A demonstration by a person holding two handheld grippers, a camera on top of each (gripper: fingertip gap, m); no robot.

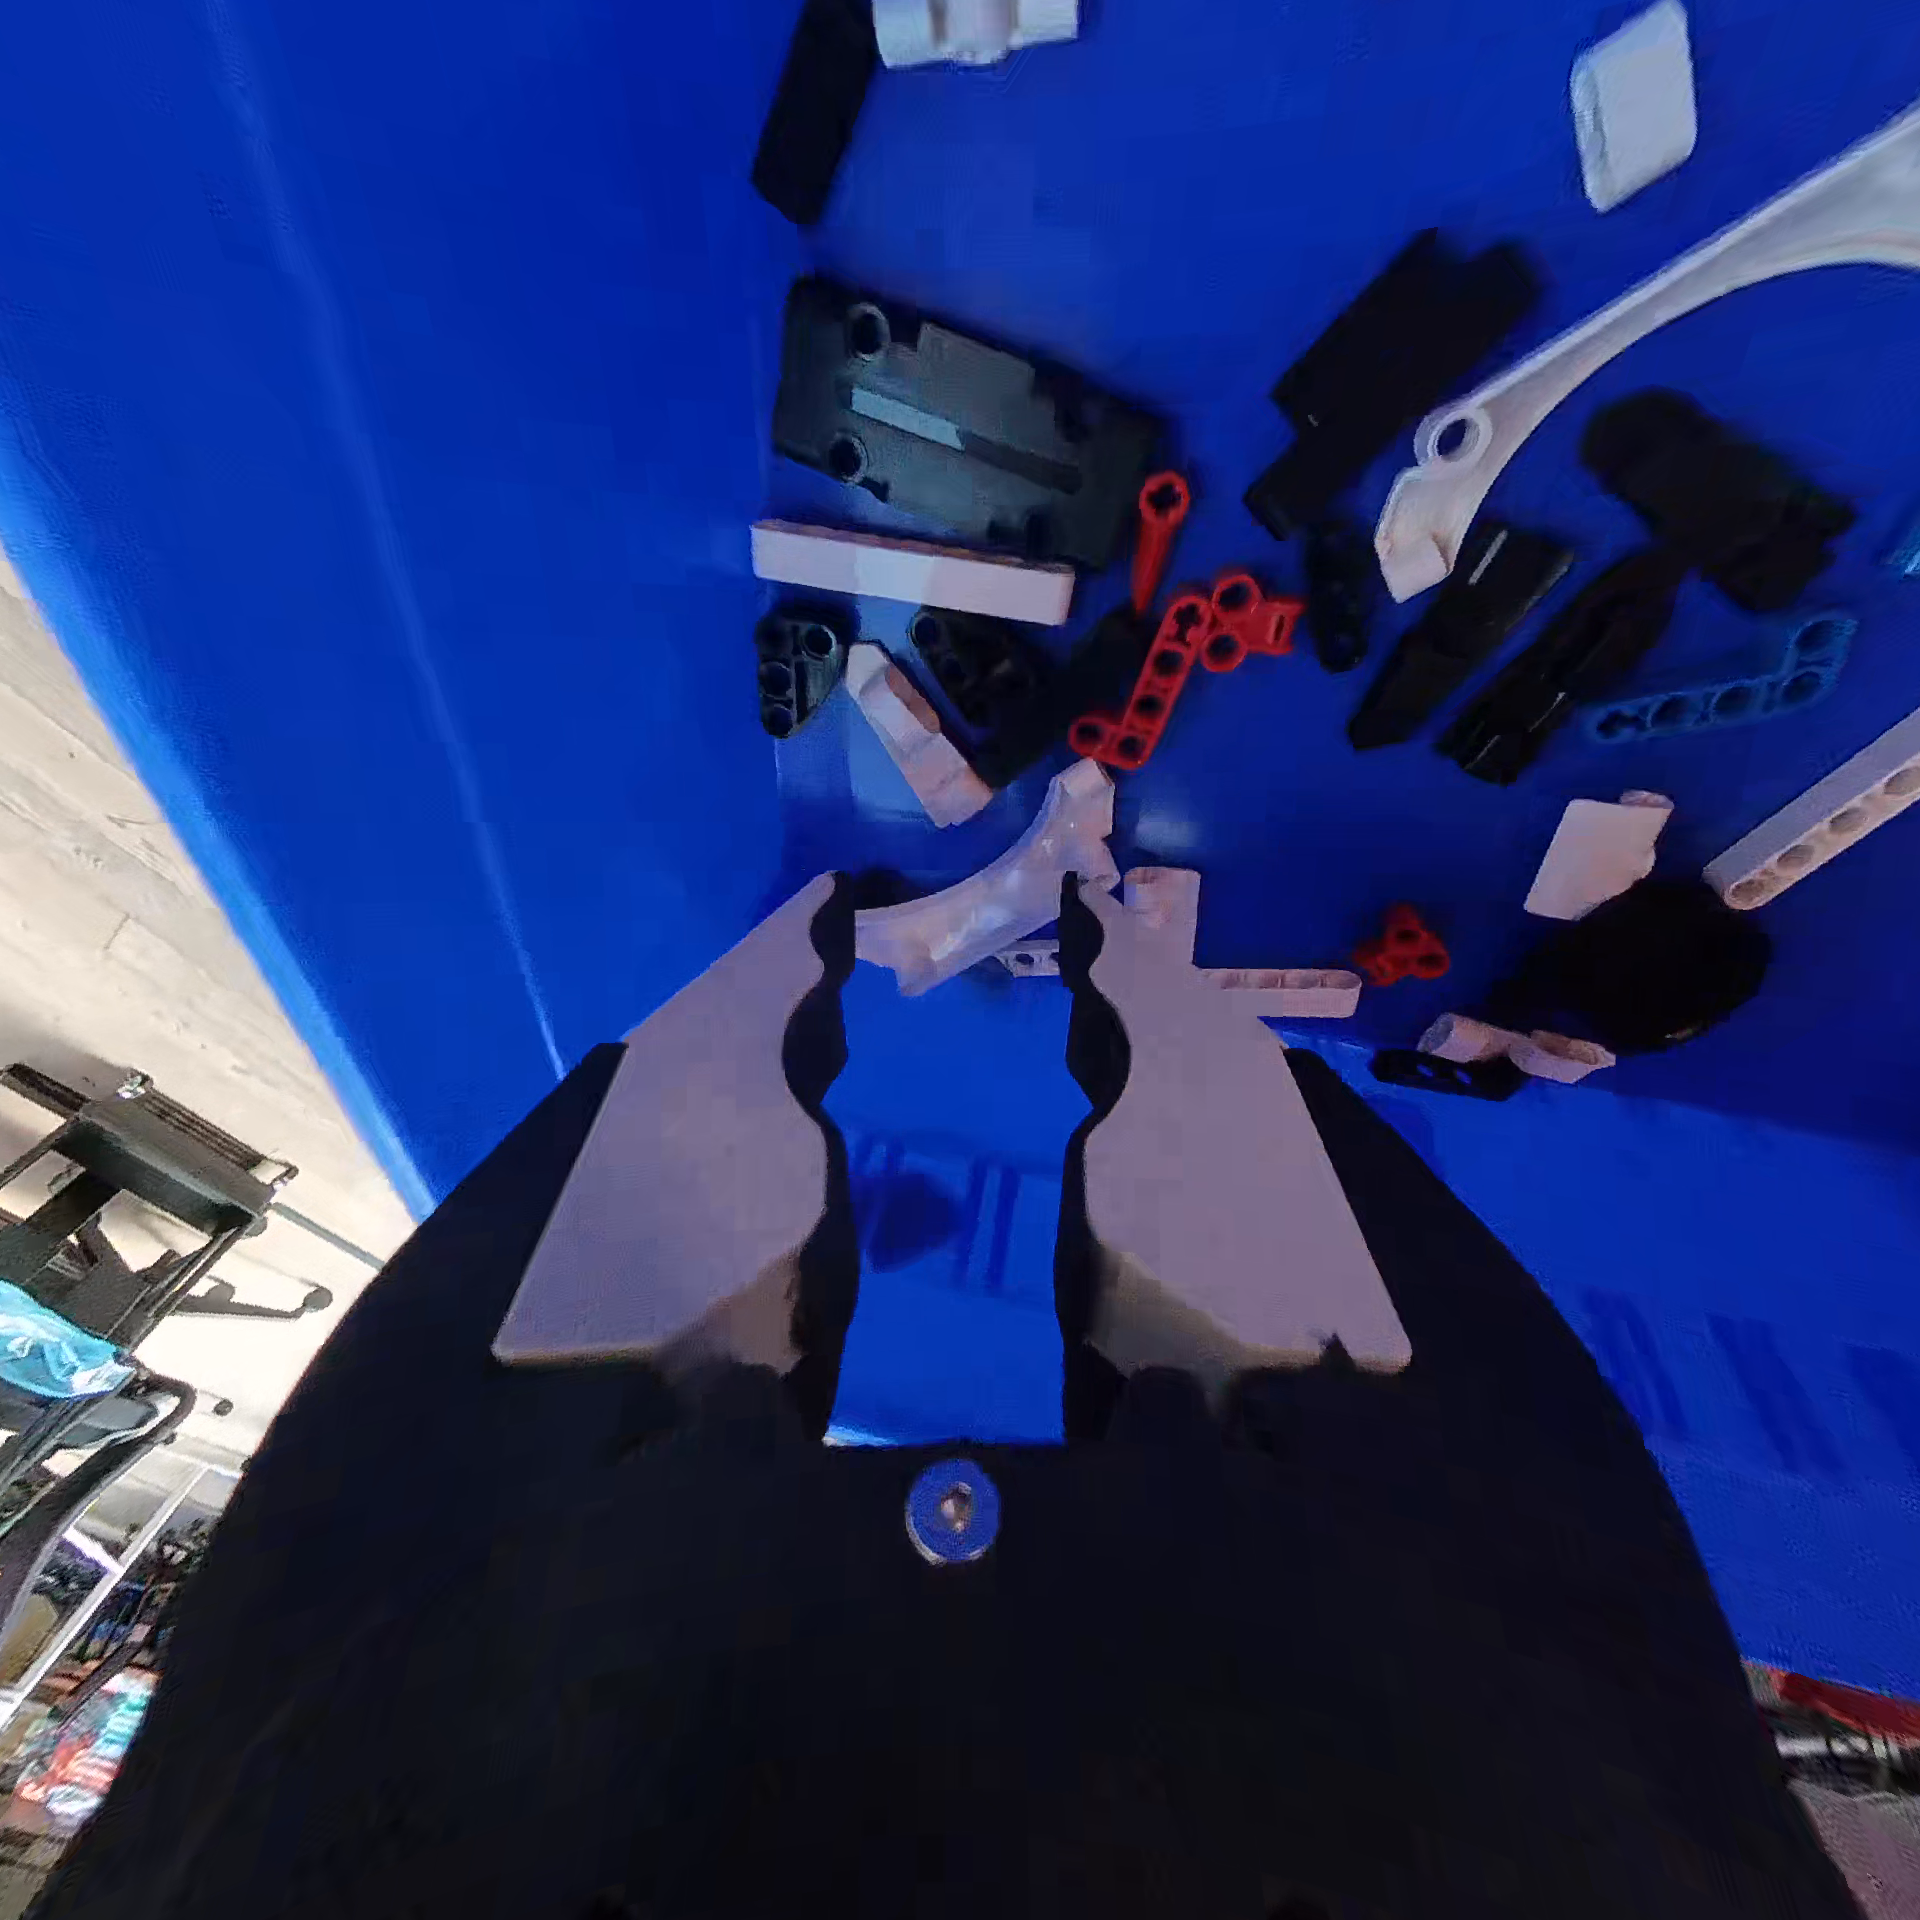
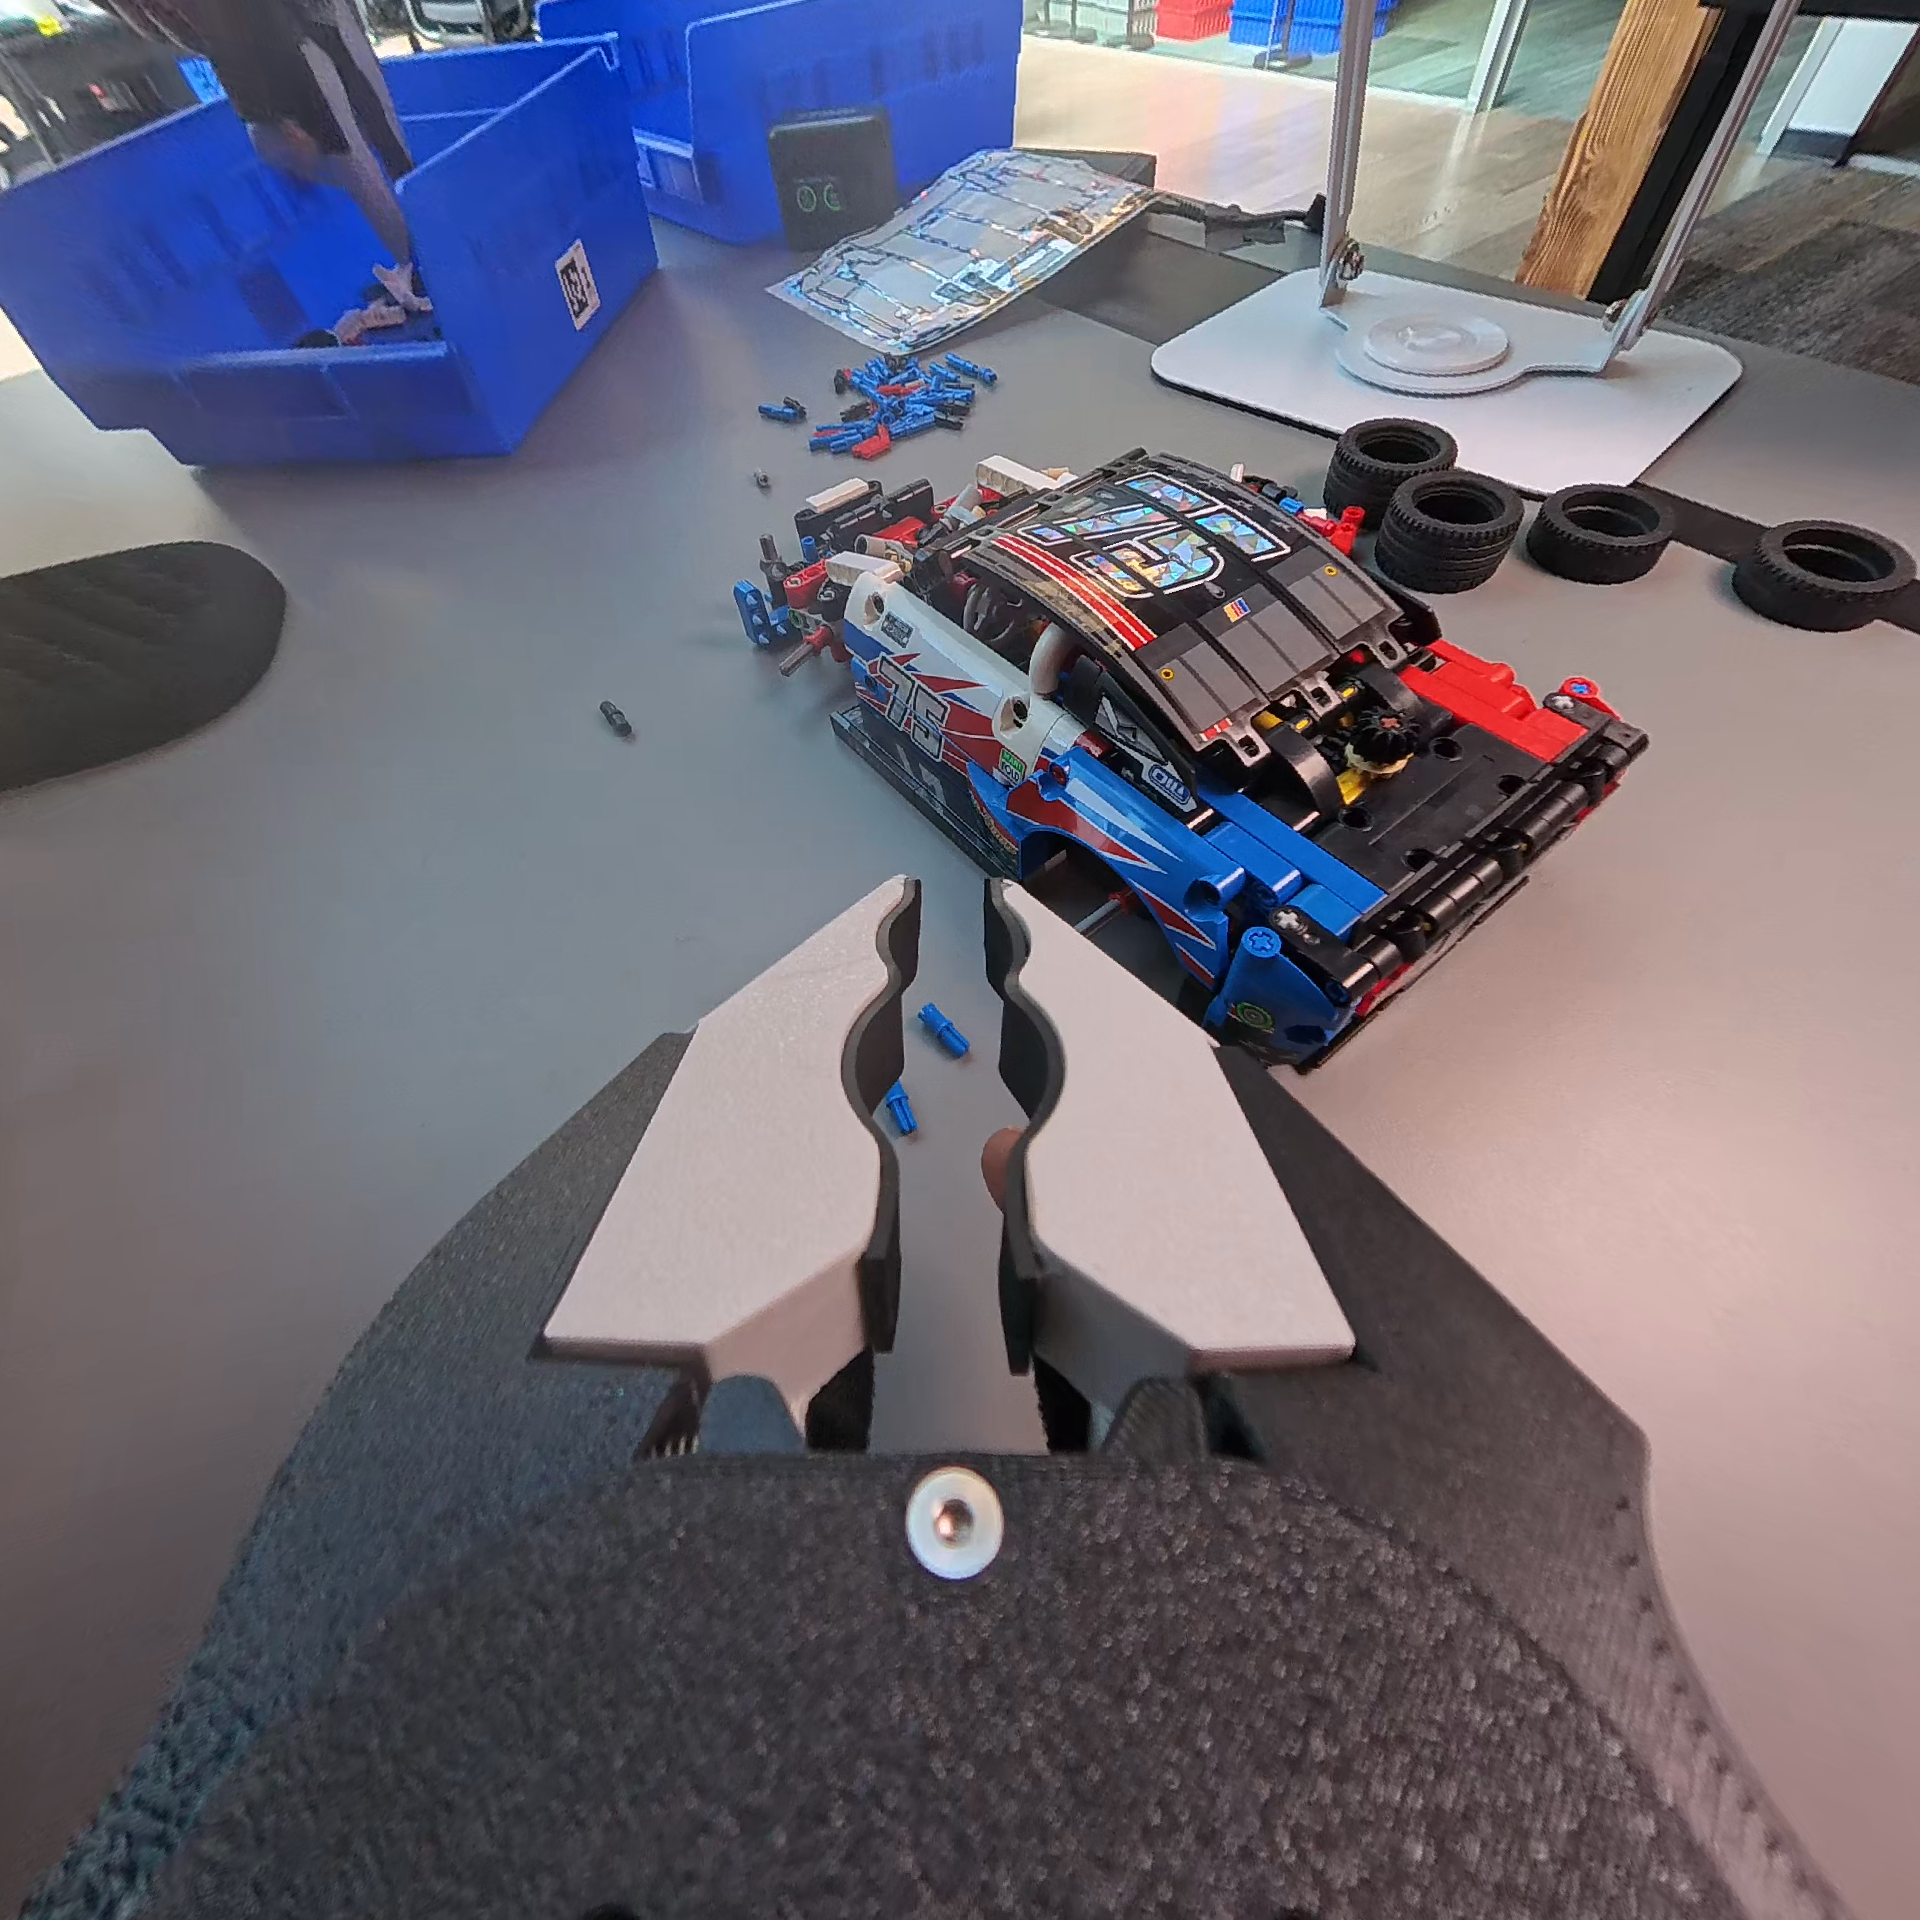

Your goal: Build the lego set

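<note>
Fingers [image 1: 821, 935] of both grippers spread; left above curved white piece [image 1: 977, 920]; right empty.

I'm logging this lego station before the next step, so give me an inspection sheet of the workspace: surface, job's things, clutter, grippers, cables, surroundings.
Surface: grey matte tabletop, mostly bare near the right gripper.
Job's things: part-built red, white and blue lego race car; four loose black rubber tyres; pile of small blue, black and red pins; blue plastic bin holding mixed black, white and red lego pieces.
Clutter: shiny sticker sheet; two stray blue pins.
Grippers: left gripper open over a white curved piece in the bin; right gripper open, empty.
Cables: dark cable at the far edge.
Surroundings: silver stand base; second blue bin.
</note>
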